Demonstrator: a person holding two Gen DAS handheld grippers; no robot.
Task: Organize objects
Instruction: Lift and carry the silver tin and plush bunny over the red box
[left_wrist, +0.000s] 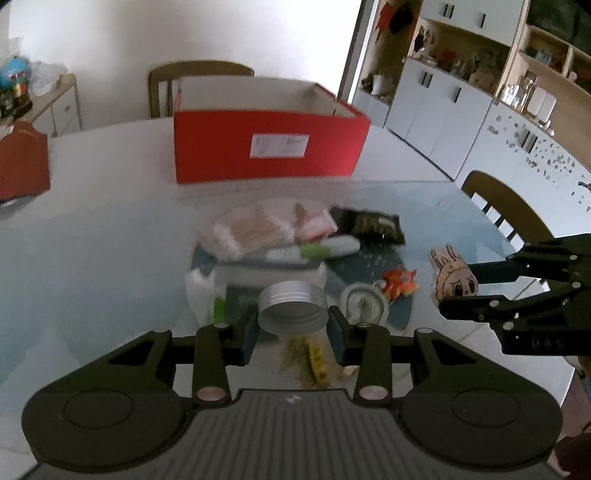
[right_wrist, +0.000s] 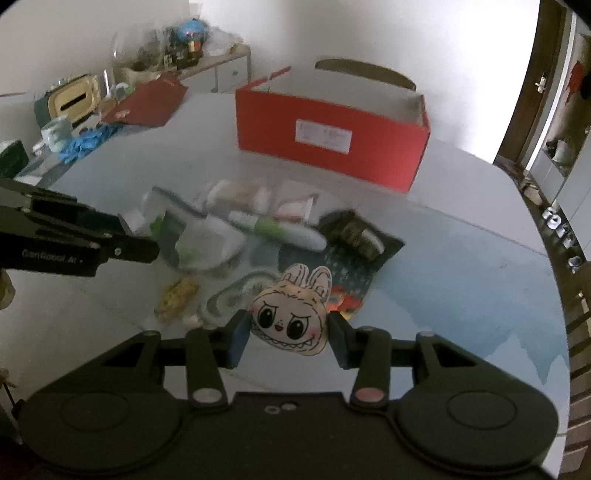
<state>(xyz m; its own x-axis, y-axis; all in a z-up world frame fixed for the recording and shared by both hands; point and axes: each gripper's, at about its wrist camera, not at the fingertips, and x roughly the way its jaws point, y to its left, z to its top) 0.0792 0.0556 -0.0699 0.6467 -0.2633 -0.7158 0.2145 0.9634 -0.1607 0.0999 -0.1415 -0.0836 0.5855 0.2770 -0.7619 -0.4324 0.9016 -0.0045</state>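
box (left_wrist: 269, 147): red outside, pale inside, white label
tin (left_wrist: 291, 306): silver, ridged band
plush face (right_wrist: 291, 314): cream, black-drawn eyes and zigzag teeth, pink cheeks
fingers (right_wrist: 238, 338): black, blue pads
desk (left_wrist: 92, 240): white, glossy
tube (right_wrist: 288, 230): green and white
small toy (left_wrist: 400, 282): orange
gloves (right_wrist: 86, 142): blue

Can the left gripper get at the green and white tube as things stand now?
Probably not yet. The left gripper is shut on the silver tin, so its jaws are full. The green and white tube lies uncovered on top of the pile, so the way looks free once the tin is set down.
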